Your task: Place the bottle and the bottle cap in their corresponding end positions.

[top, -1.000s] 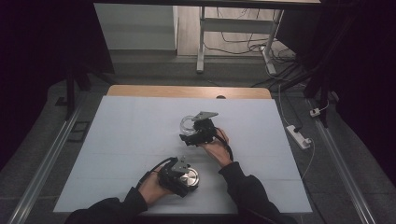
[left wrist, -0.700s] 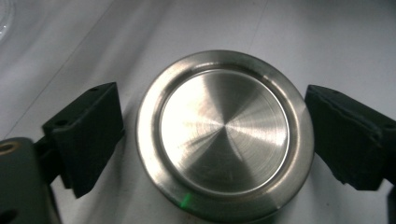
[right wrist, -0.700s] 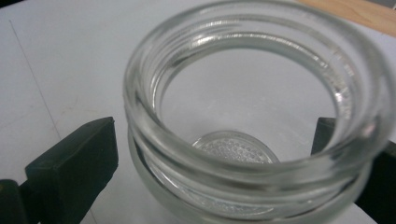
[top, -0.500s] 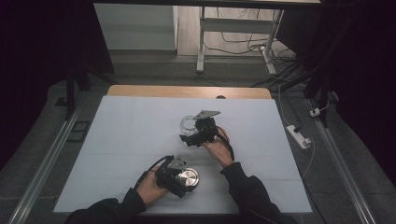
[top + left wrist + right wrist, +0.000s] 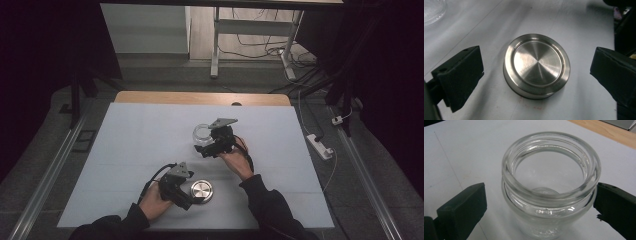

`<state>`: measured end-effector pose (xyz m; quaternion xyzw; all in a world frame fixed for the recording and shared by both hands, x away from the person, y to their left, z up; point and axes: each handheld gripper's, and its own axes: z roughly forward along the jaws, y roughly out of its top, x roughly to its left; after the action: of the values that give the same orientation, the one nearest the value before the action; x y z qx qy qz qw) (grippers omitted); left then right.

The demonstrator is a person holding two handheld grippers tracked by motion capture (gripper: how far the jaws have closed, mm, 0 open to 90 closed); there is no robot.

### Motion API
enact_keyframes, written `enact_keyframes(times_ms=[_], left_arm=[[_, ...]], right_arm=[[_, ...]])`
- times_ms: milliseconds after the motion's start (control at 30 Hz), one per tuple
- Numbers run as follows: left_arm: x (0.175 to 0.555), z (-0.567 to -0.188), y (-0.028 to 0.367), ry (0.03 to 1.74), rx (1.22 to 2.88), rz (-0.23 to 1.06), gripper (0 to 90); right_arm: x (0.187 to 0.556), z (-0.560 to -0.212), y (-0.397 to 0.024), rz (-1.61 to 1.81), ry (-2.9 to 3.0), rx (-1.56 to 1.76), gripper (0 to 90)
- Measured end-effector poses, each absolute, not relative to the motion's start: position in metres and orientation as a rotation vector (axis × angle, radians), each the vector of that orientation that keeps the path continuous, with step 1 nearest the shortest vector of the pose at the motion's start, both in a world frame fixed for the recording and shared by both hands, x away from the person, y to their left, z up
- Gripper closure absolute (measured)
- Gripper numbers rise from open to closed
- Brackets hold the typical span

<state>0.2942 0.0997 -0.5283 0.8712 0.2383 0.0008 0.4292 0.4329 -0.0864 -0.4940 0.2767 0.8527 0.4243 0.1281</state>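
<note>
A round brushed-steel lid [image 5: 201, 191] [image 5: 537, 68] lies flat on the white table top near the front. My left gripper [image 5: 191, 196] [image 5: 536, 65] sits just left of it; its jaws have just been opening and now stand wide, the lid between them and untouched. A clear glass jar [image 5: 202, 134] [image 5: 549, 187] stands upright and uncovered at mid-table. My right gripper [image 5: 207, 146] [image 5: 540, 195] reaches it from the near right; its jaws have also just opened and flank the jar. The left pad is clearly off the glass, the right pad close beside it.
The white table top [image 5: 125, 150] ends in a wooden strip [image 5: 200, 97] at the back. A power strip [image 5: 320, 146] lies on the floor to the right. Both dark-sleeved forearms come in from the bottom edge. The jar's rim [image 5: 431, 10] shows at the left gripper view's top left.
My left gripper let go of the lid and drew back to the left, so the lid now lies bare. The right gripper's jaws spread off the jar; that hand stayed put.
</note>
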Motion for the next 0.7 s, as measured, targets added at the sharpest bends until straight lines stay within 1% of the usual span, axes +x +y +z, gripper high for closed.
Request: enact_keyframes(times_ms=[367, 700], left_arm=[[0.289, -0.518, 0.115, 0.606, 2.123, -0.055, 0.0], [0.283, -0.517, 0.131, 0.636, 2.12, -0.044, 0.0]], right_arm=[[0.423, -0.482, -0.091, 1.258, 2.451, 0.799, 0.0], [0.407, -0.476, -0.099, 1.271, 2.473, 0.774, 0.0]])
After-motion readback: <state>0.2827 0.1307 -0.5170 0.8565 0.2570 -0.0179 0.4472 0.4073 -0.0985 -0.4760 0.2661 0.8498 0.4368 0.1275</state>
